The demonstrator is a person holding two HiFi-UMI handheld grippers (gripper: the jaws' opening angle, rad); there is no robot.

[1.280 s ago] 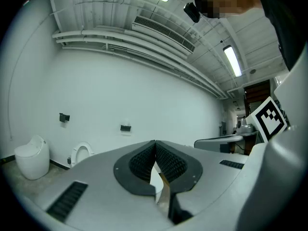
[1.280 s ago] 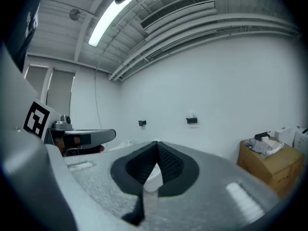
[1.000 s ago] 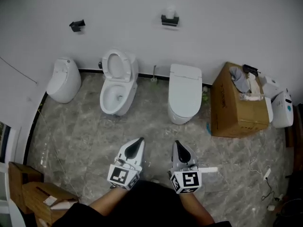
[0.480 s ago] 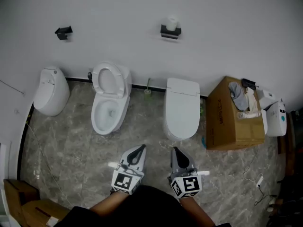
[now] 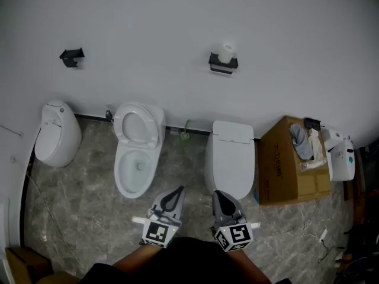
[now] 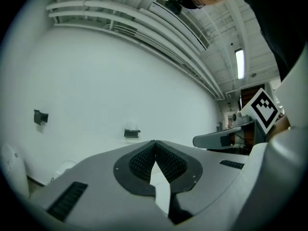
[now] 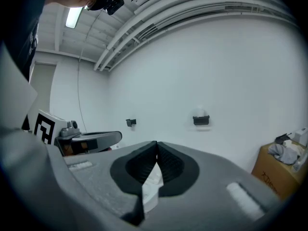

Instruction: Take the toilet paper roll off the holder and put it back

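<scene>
White wall above the toilets carries the holder with the toilet paper roll on it, well apart from the left hand-held gripper and right hand-held gripper, both closed and empty, so an approach with jaws unopened would likely topple the roll.

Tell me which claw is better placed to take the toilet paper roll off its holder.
Right, probably: the right claw lines up with the toilet paper roll; the left claw sits further left.
</scene>
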